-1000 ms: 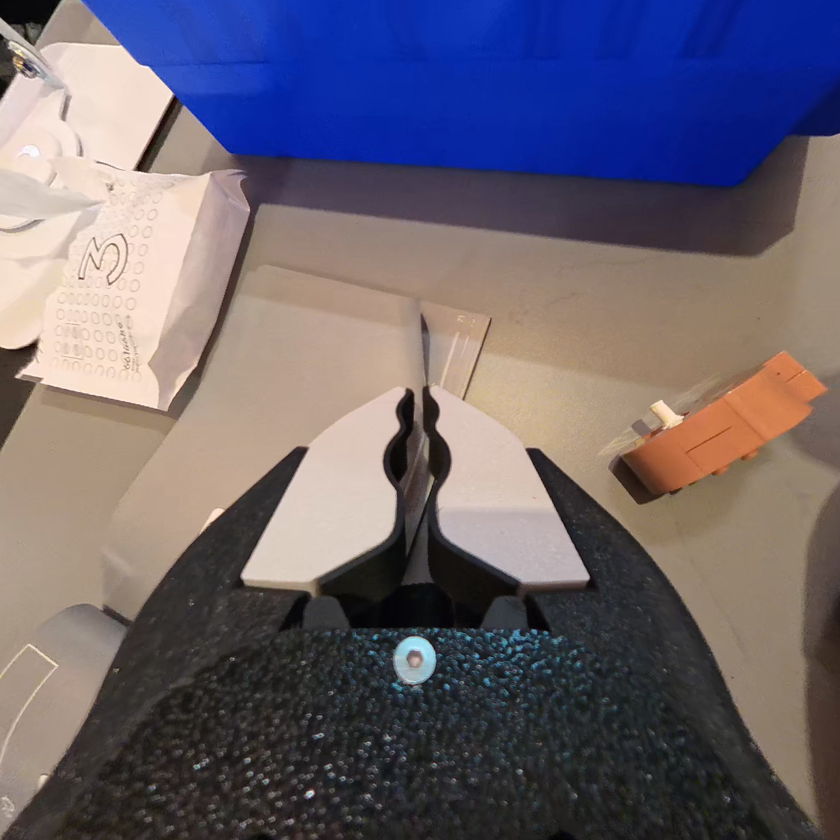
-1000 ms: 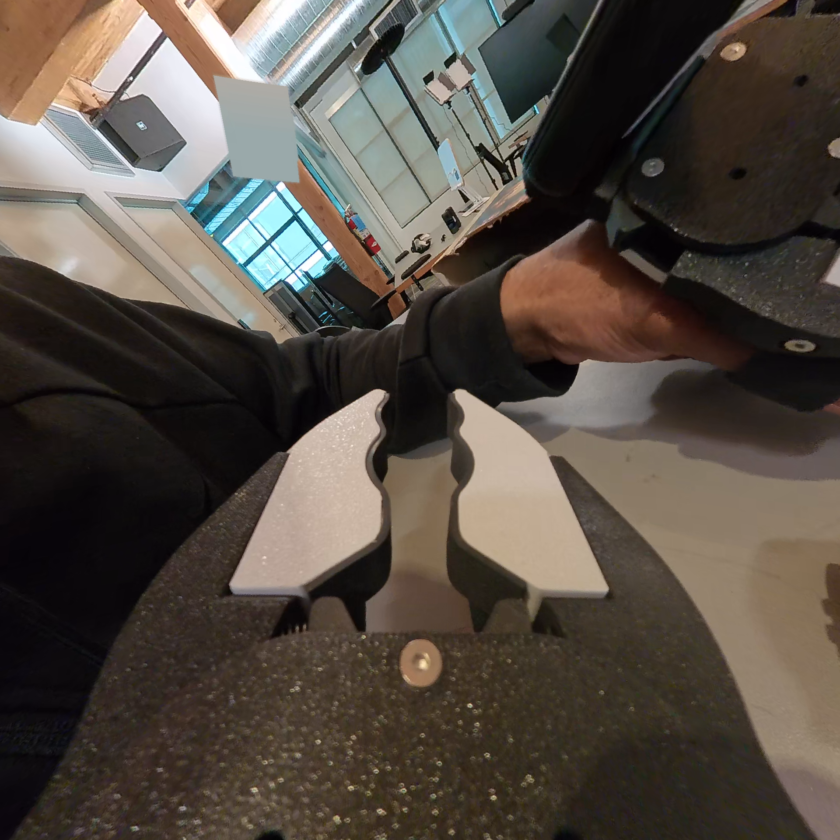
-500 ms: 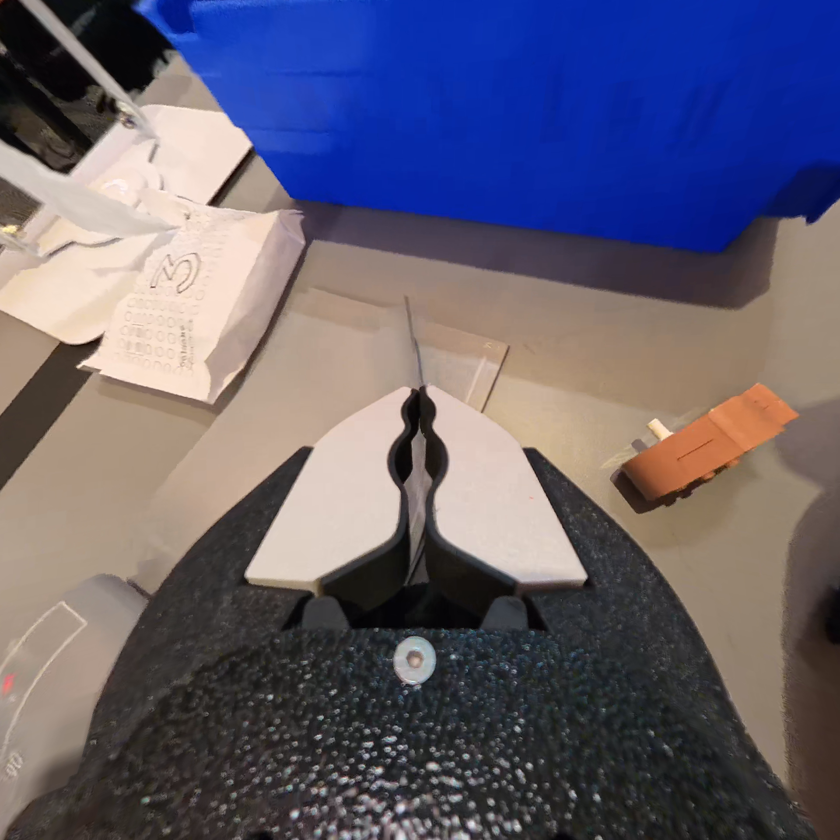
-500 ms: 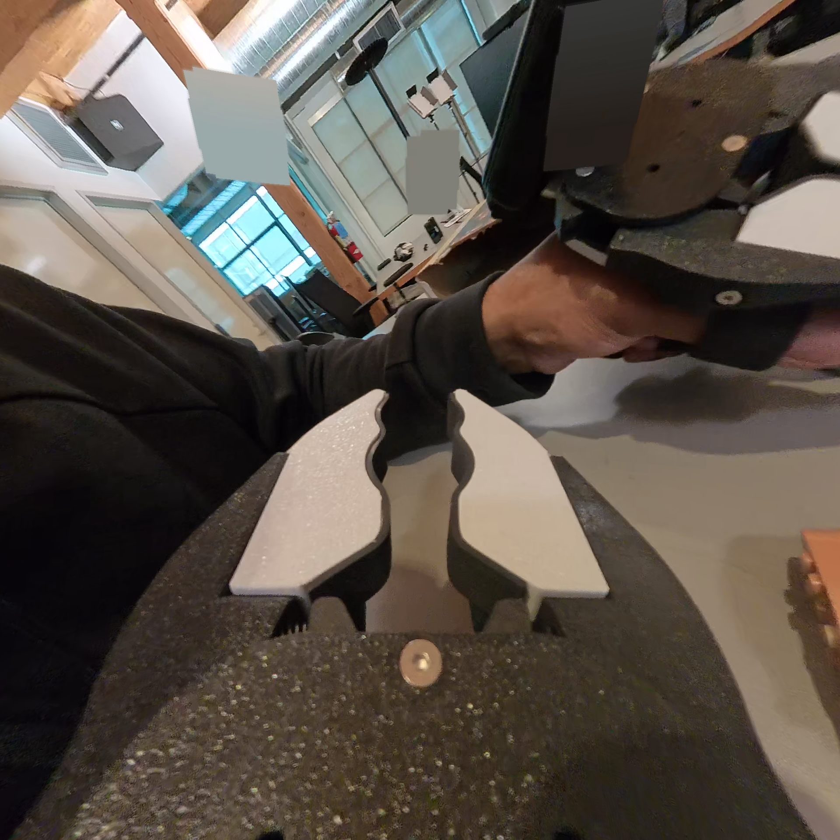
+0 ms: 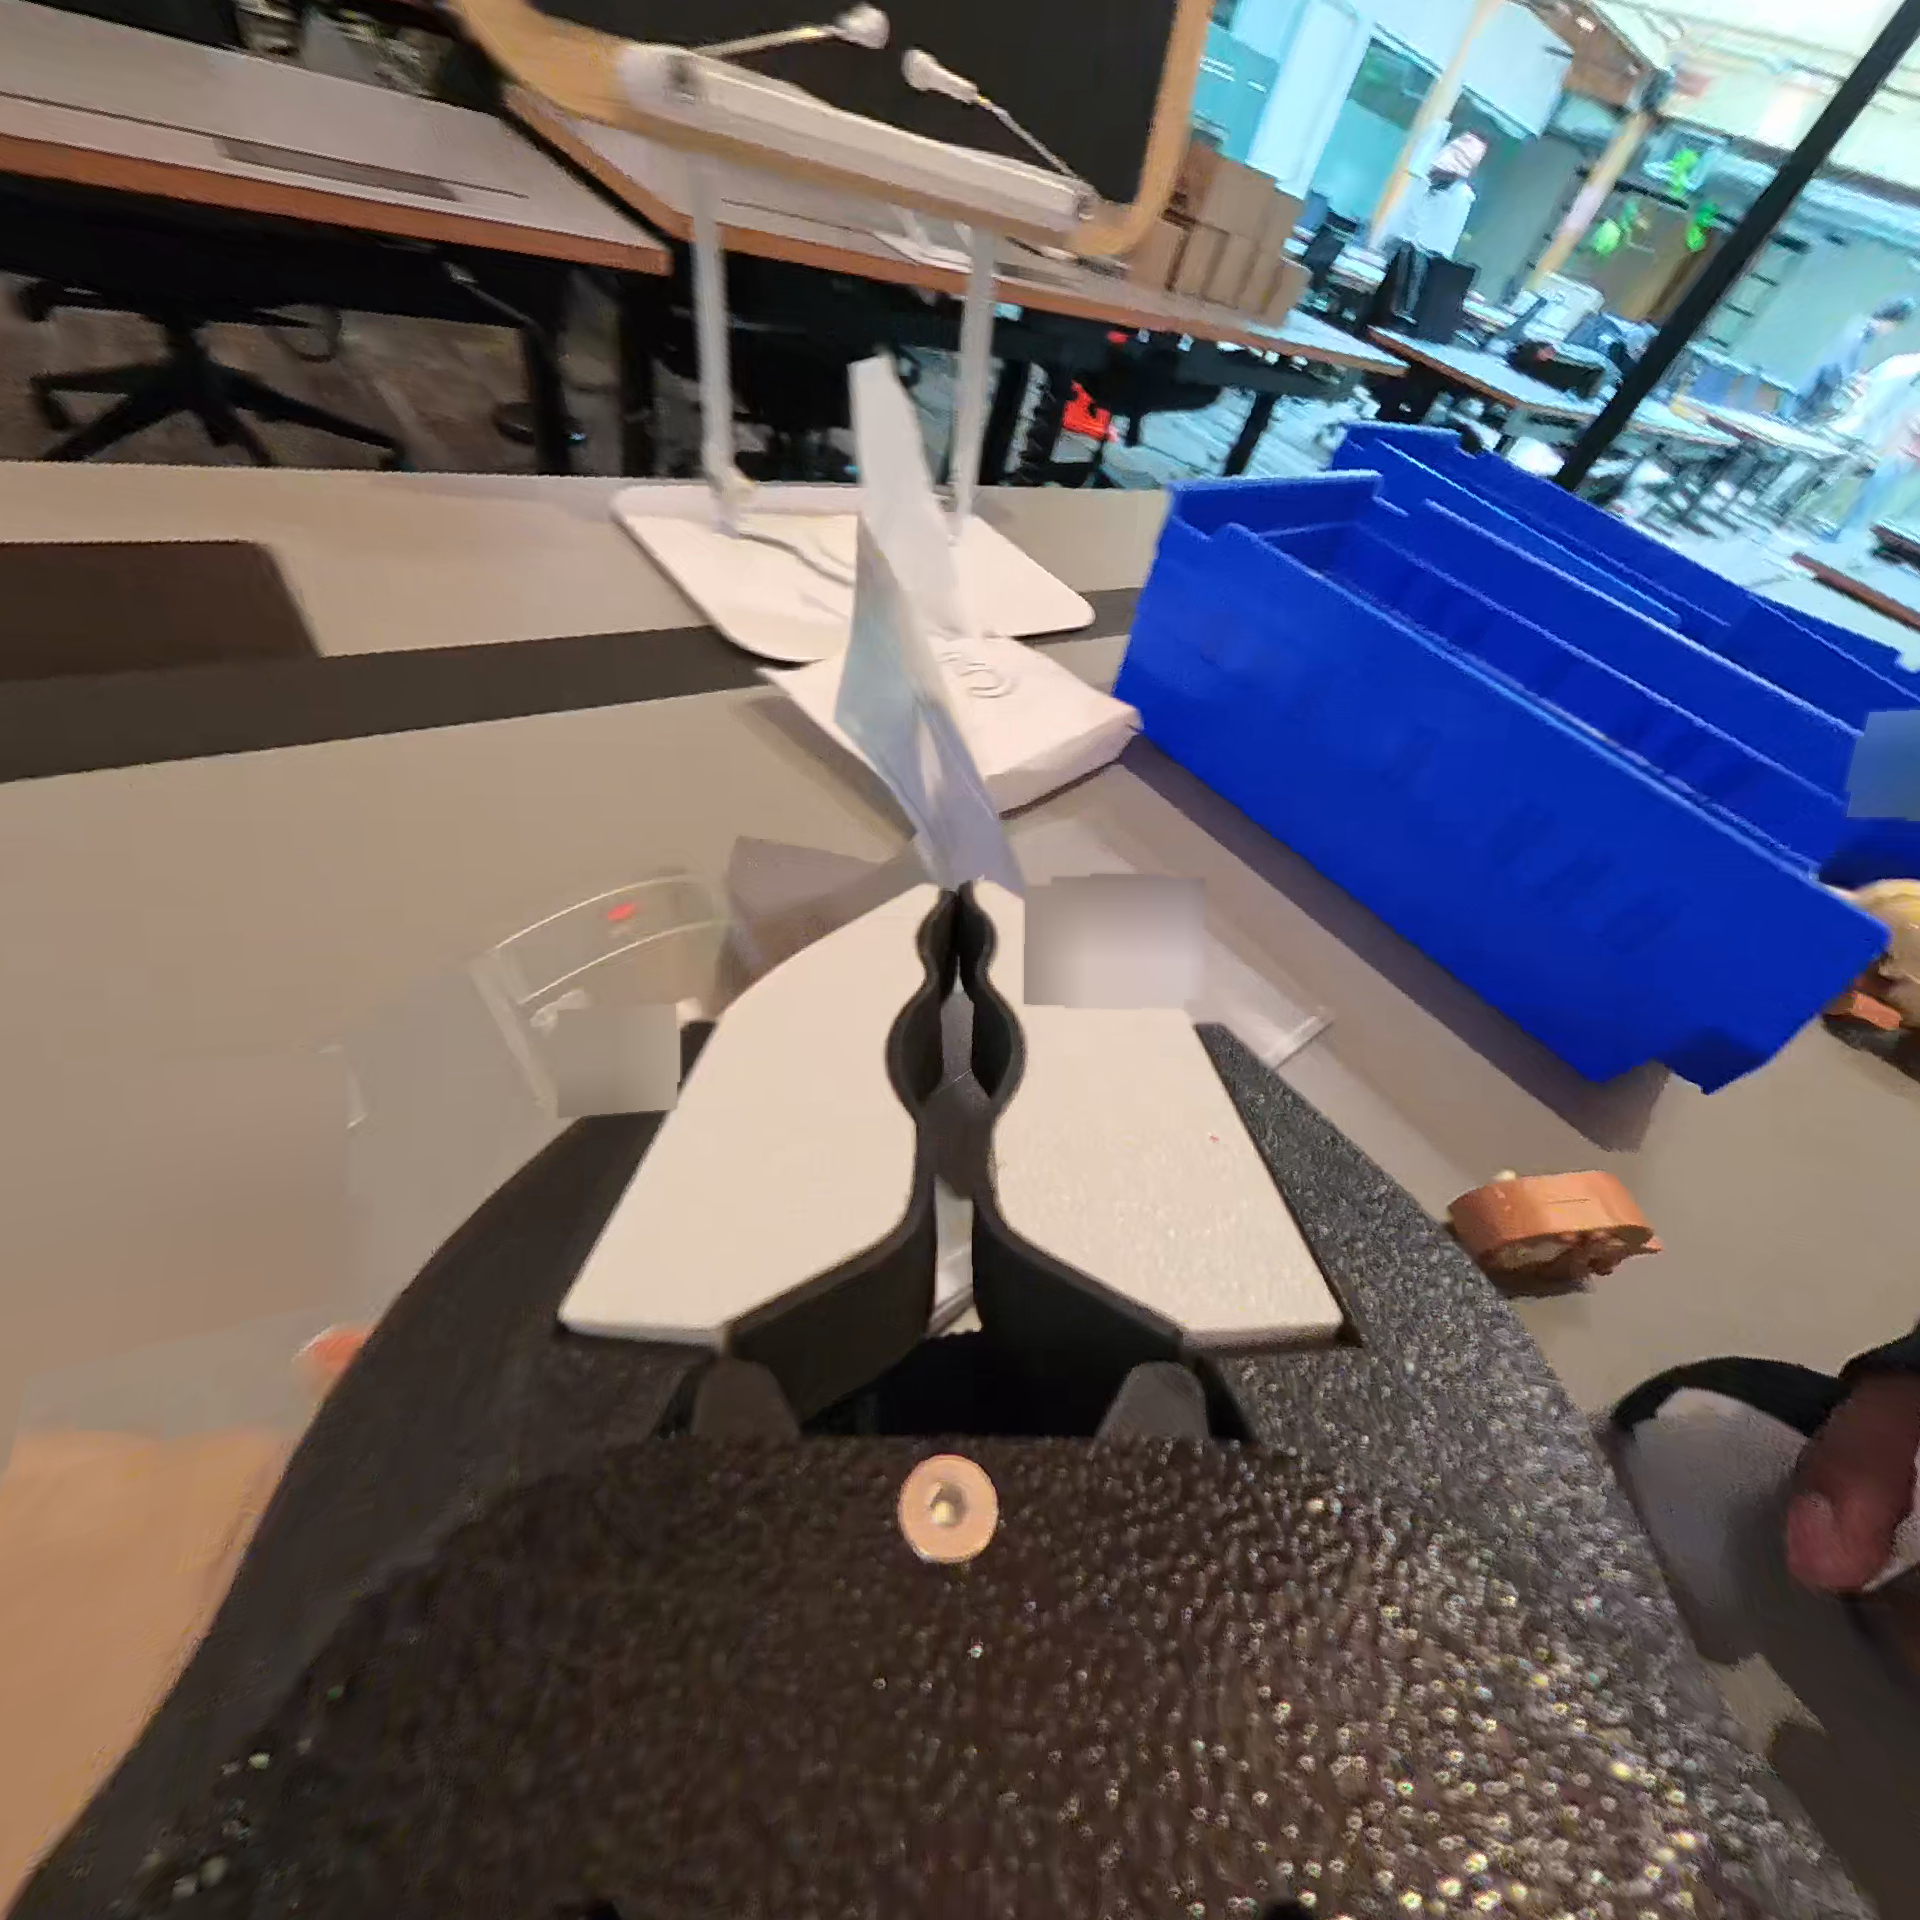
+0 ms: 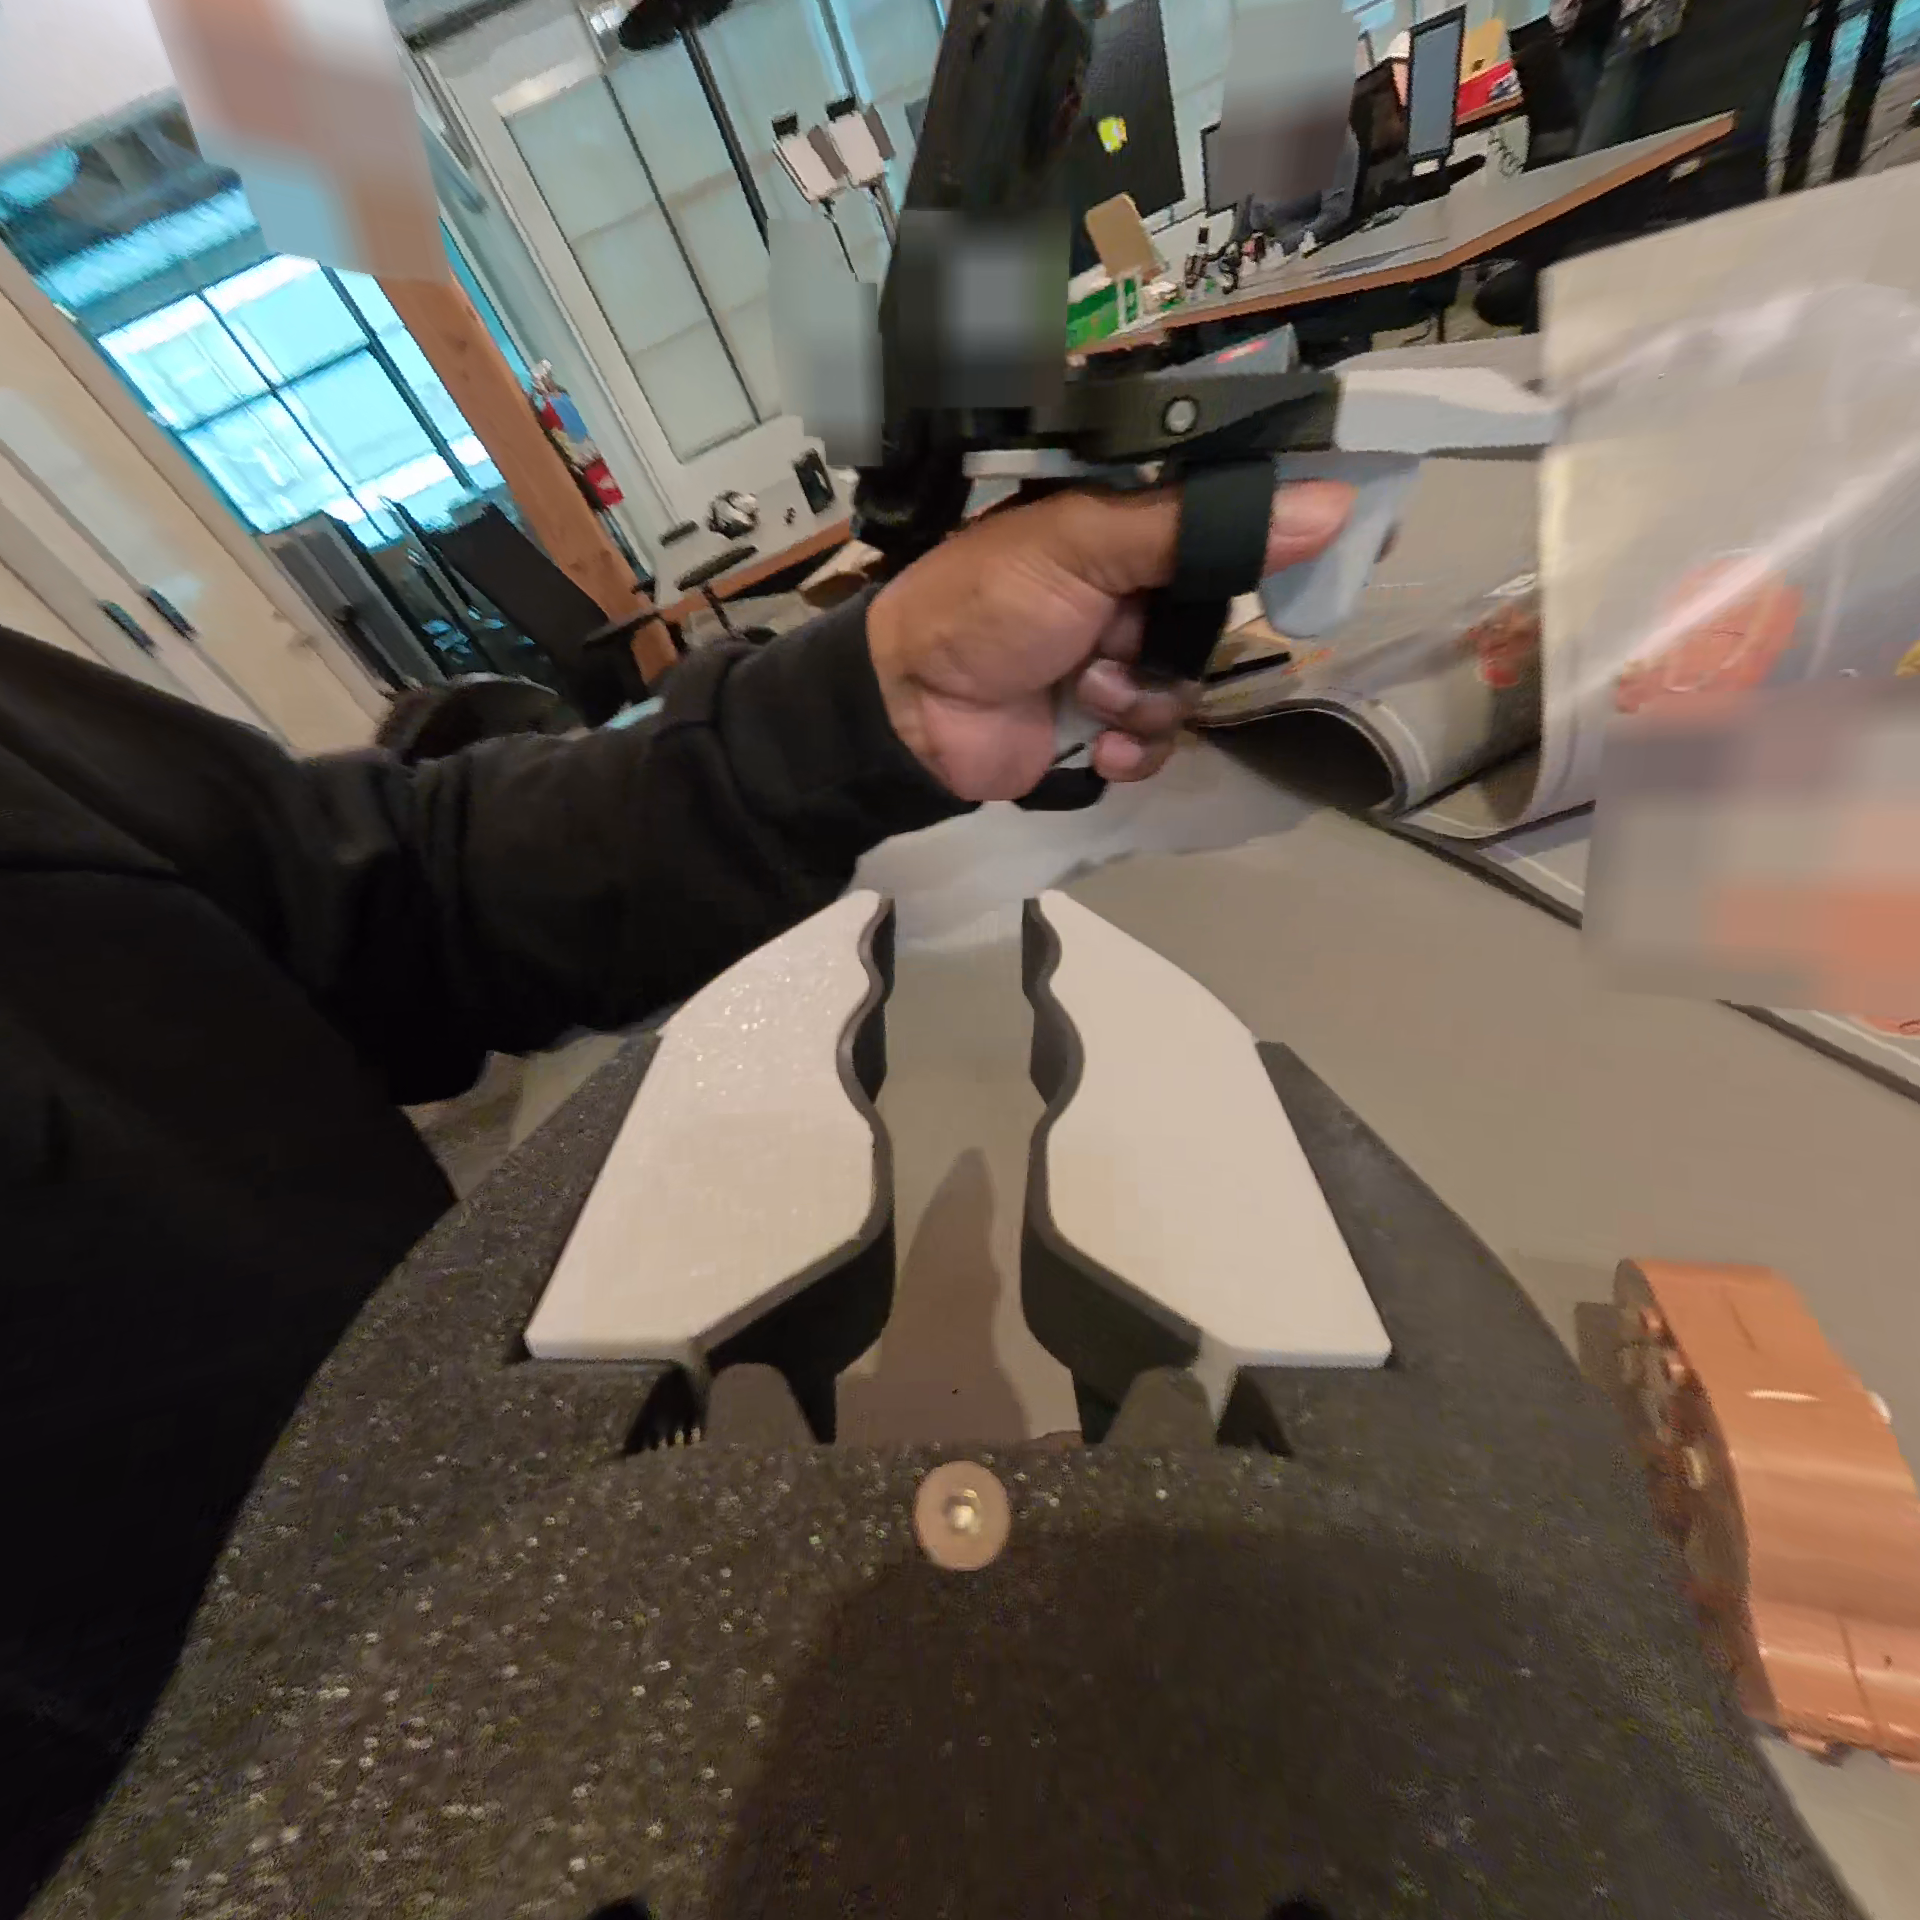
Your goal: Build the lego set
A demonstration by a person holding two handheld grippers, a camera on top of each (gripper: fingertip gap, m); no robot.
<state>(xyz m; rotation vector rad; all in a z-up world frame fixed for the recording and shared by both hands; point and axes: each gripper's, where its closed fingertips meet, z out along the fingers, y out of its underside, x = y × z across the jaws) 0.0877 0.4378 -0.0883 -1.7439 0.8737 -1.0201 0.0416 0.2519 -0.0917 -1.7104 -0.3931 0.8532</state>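
We see a bin [image 5: 1455, 790] right of the packet [image 5: 1018, 717] on the table [image 5: 312, 883]. A lamp base [image 5: 831, 582] stands behind the packet.

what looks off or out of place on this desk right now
Mostly one thing: the brown brick-built piece lies tipped on its side on the grey table, apart from the blue bins. The left gripper is pinching a clear plastic bag by its edge, so it sticks up crooked.

blue bins [image 5: 1507, 748], white lamp base [image 5: 831, 592], office chair [image 5: 177, 343]
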